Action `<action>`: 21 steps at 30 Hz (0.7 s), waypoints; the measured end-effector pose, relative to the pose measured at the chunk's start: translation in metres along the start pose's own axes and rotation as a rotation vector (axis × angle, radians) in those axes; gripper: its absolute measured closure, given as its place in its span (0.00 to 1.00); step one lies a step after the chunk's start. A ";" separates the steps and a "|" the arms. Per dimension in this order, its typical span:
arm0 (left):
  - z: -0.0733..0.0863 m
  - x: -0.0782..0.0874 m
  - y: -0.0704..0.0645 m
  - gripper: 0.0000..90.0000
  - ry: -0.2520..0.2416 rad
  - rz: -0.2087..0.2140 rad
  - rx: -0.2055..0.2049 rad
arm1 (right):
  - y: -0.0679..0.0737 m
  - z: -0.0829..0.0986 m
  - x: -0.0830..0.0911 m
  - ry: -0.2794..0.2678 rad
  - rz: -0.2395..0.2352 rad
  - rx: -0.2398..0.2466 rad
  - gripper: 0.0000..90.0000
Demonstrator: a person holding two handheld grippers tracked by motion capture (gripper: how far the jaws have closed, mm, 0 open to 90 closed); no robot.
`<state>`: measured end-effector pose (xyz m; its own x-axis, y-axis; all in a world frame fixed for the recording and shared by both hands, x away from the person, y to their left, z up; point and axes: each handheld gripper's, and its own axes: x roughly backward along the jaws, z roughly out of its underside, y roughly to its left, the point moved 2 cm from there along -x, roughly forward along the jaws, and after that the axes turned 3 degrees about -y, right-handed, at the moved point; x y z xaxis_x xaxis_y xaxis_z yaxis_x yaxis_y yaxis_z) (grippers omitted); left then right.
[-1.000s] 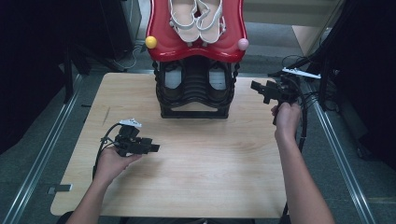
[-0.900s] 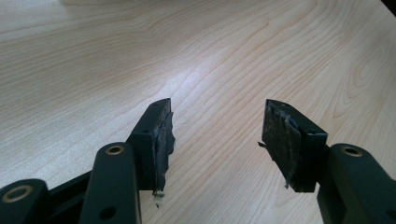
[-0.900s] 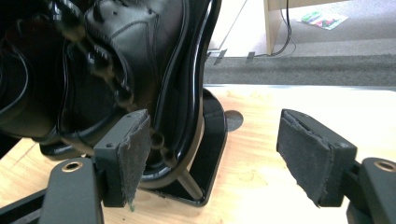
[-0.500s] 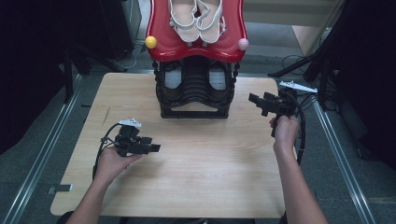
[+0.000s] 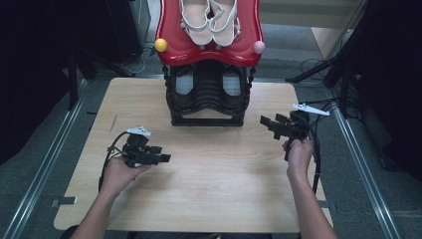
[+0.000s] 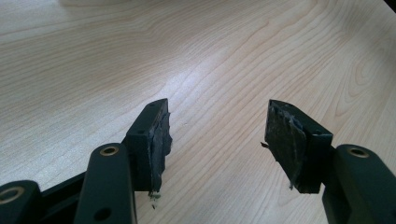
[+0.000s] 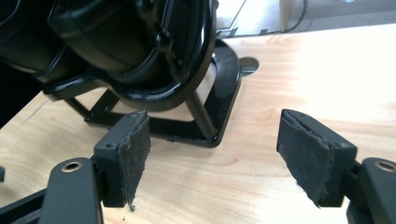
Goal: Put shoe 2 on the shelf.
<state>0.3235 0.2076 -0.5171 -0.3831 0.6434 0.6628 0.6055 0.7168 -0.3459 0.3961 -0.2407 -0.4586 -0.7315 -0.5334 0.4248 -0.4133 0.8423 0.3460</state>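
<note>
1. The shoe rack is the thing nearest the right tool; it stands at the far middle of the tabletop, a glossy black frame of curved tiers on a flat base.
2. In the right gripper view the rack shows shiny rounded black shelves, a slanted strut and a rectangular foot resting flat on the wood.
3. A red wavy top shelf crowns the rack, with a yellow knob at its left end and a pink knob at its right end.
4. A pair of white strappy sandals lies side by side on that red shelf.
5. Dark shoes with pale insoles sit in the black tier beneath.
6. The right tool hovers just beside the rack's right lower corner, pointing toward it, jaws wide apart and gripping nothing; its worn pads are bare.
7. The right hand holds it from below.
8. The left tool is well apart from the rack, low over the near left of the tabletop, jaws spread and empty.
9. The left hand grips it, cable looping at its left.
</note>
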 end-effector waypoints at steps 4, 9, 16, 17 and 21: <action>0.000 -0.001 -0.001 0.45 0.000 -0.002 -0.006 | 0.002 0.011 0.000 0.016 -0.014 -0.003 0.29; 0.000 -0.001 0.000 0.45 0.003 -0.002 -0.011 | 0.005 0.024 -0.001 0.019 -0.018 0.013 0.29; 0.000 -0.003 0.000 0.44 0.011 -0.006 -0.016 | 0.006 0.035 -0.007 0.053 -0.008 0.036 0.29; 0.000 -0.003 0.000 0.44 0.013 -0.004 -0.017 | 0.007 0.036 -0.008 0.063 -0.002 0.041 0.29; 0.000 -0.005 -0.001 0.44 0.017 -0.004 -0.022 | 0.008 0.039 -0.011 0.078 -0.003 0.037 0.29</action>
<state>0.3249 0.2037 -0.5196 -0.3737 0.6359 0.6753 0.6193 0.7130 -0.3287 0.3796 -0.2252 -0.4928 -0.6864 -0.5391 0.4881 -0.4362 0.8422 0.3169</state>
